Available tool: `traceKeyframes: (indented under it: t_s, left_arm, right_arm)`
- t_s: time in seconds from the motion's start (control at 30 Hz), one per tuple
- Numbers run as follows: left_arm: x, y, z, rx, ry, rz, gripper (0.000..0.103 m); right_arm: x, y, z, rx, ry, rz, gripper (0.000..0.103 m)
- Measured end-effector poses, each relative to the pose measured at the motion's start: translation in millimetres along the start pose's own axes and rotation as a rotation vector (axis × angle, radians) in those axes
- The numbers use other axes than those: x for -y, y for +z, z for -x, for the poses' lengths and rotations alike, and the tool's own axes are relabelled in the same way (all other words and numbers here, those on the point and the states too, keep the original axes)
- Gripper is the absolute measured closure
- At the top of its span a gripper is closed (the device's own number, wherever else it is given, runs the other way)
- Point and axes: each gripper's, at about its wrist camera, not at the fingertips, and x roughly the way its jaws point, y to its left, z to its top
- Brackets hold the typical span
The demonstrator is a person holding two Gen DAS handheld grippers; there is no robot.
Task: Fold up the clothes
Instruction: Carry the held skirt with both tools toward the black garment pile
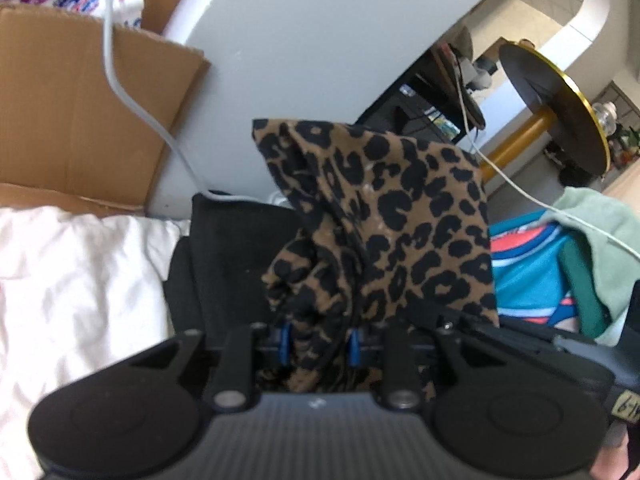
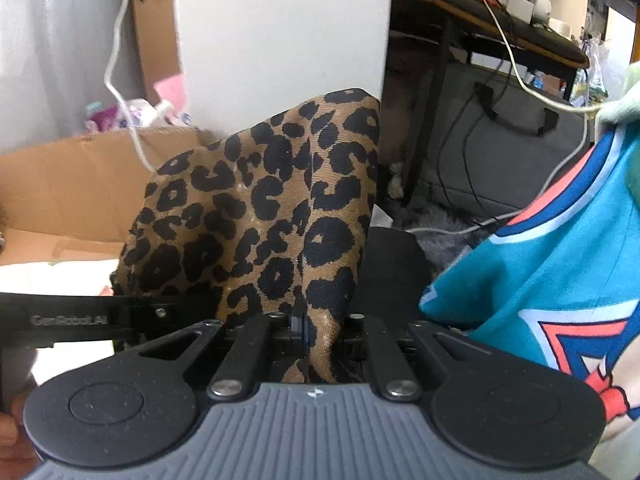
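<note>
A leopard-print garment (image 1: 384, 216), brown with black spots, is held up off the surface and fills the middle of both views. My left gripper (image 1: 319, 344) is shut on its bunched lower edge, cloth pinched between the blue pads. The same leopard-print garment (image 2: 276, 216) drapes over my right gripper (image 2: 320, 332), which is shut on a fold of it. The other gripper's black body (image 2: 80, 320) shows at the left of the right wrist view, close beside mine. The fingertips of both are hidden by cloth.
A teal shirt (image 2: 552, 264) with red and blue print lies to the right, a pale green garment (image 1: 600, 248) on it. White bedding (image 1: 72, 288) and a black cloth (image 1: 224, 248) lie left. A cardboard box (image 1: 80, 112), white cables (image 1: 120, 80) and a round gold-rimmed side table (image 1: 560, 112) stand behind.
</note>
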Motion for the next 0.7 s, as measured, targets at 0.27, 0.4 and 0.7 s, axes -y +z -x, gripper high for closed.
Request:
traceKeyframes:
  t_s: [0.27, 0.4, 0.7]
  left_arm:
    - [-16, 18, -40, -0.048, -0.031, 0.042, 0.075]
    - [-28, 25, -62, -0.084, -0.017, 0.039, 0.075]
    - [-51, 30, -96, -0.137, 0.019, 0.021, 0.075]
  right_arm:
    - [13, 15, -37, -0.038, -0.024, -0.015, 0.097]
    - [20, 22, -64, -0.065, -0.007, -0.016, 0.097]
    - [33, 23, -130, -0.142, 0.019, -0.064, 0.097]
